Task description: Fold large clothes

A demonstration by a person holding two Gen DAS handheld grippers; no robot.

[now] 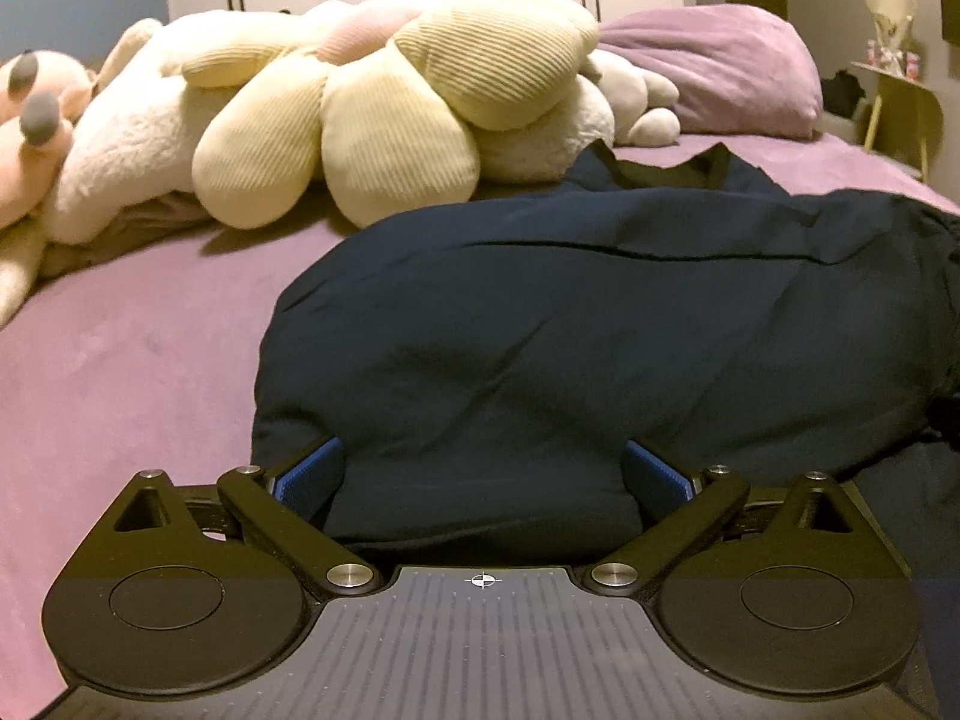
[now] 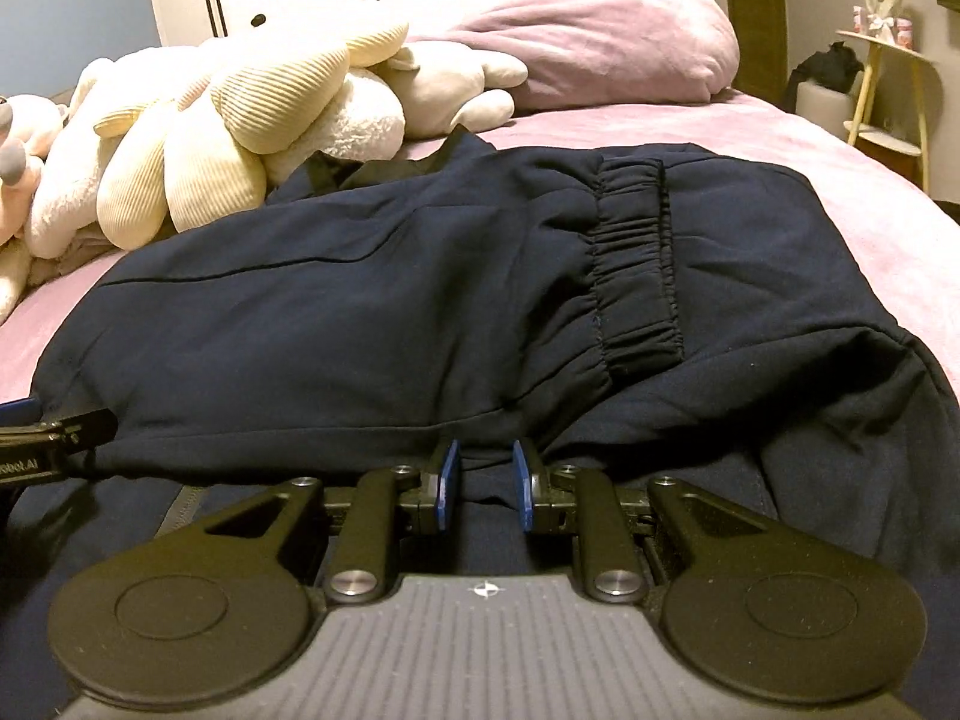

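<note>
A large dark navy garment (image 1: pixel 540 312) lies folded over on the purple bed; it fills the right wrist view (image 2: pixel 420 300) too, where an elastic cuff (image 2: pixel 636 276) lies on top. My left gripper (image 1: pixel 483 474) is open, its blue pads (image 1: pixel 312 474) wide apart with a bulge of the near garment edge between them. My right gripper (image 2: pixel 485 483) has its blue pads (image 2: pixel 447 480) close together with a narrow fold of the garment's near edge between them. The left gripper's side also shows in the right wrist view (image 2: pixel 54 438) at the far left.
Cream and pink plush toys (image 1: pixel 336 120) pile up at the back left of the bed (image 1: pixel 120 360). A purple pillow (image 1: pixel 714 72) lies at the back right. A small side table (image 2: pixel 888 78) stands beyond the bed's right edge. White wardrobes line the back wall.
</note>
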